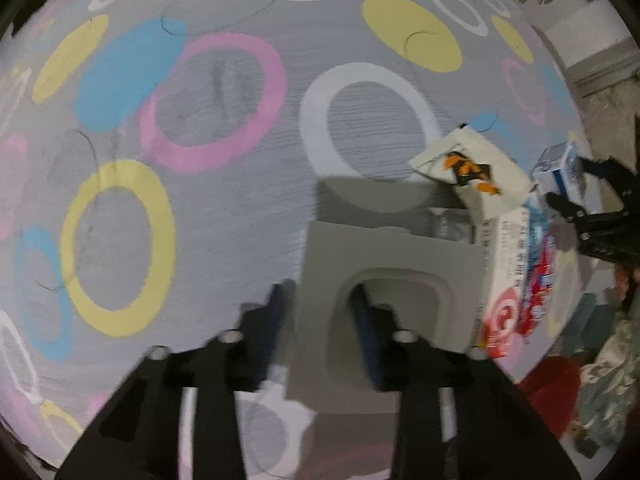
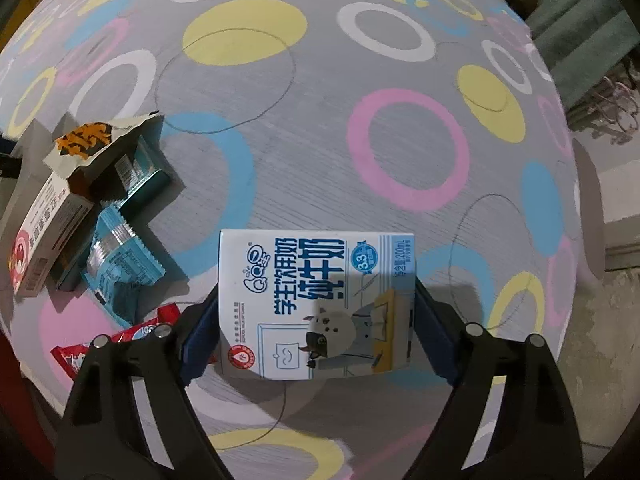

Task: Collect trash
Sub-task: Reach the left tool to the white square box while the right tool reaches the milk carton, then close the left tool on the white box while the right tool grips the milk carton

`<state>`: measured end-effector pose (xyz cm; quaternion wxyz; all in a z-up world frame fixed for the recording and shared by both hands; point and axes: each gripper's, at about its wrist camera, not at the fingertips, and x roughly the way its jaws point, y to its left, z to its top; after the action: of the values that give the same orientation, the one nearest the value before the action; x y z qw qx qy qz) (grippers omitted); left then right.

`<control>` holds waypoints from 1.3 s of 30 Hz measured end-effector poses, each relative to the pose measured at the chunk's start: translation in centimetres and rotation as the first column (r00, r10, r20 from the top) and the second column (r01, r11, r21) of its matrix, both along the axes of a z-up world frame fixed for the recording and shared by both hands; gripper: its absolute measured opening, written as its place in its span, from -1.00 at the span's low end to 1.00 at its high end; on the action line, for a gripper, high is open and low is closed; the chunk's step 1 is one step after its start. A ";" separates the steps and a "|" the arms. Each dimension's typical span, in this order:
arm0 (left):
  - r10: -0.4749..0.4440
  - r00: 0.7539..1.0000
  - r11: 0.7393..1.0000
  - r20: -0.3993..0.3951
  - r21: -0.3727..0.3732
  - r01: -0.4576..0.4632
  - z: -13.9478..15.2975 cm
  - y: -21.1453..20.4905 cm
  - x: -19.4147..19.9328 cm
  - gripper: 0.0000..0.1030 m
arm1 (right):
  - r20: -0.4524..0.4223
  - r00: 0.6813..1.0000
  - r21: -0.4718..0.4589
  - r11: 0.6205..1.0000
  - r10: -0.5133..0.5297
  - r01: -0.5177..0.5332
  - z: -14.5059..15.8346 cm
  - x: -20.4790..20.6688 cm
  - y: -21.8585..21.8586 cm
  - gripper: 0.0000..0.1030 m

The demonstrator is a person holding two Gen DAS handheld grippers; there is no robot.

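While both tools point down at the circle-patterned cloth point(image 2: 320, 128) on the worktop, the left tool point(image 1: 320, 312) has its fingers narrowed across one wall of a grey bin point(image 1: 392, 248), one finger inside the opening. The right tool point(image 2: 316, 316) straddles a white-and-blue milk carton point(image 2: 316, 304) lying flat, blue pads at both its sides. Snack wrappers point(image 2: 116, 280) and a small box point(image 2: 44, 236) lie left of the carton.
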<state>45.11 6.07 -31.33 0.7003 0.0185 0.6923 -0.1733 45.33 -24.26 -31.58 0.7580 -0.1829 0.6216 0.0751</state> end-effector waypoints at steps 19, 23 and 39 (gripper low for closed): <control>0.145 0.981 0.986 0.129 0.060 -0.153 6.1 2.3 -3.0 -0.55 | 0.168 0.979 0.067 0.992 -0.119 0.109 7.8 -6.1 0.3 0.62; 0.147 0.973 0.984 0.180 0.074 -0.163 9.0 2.0 -5.1 -0.55 | 0.213 0.969 0.090 0.990 -0.123 0.106 10.5 -8.1 0.5 0.62; 0.111 0.944 0.987 0.310 0.074 -0.140 15.9 0.2 -14.5 -0.55 | 0.324 0.942 0.160 0.986 -0.091 0.040 18.0 -17.0 4.5 0.62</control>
<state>30.61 6.23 -15.45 0.8065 0.0343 0.5833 -0.0903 28.30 -19.78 -13.62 0.8651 -0.1141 0.4840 0.0653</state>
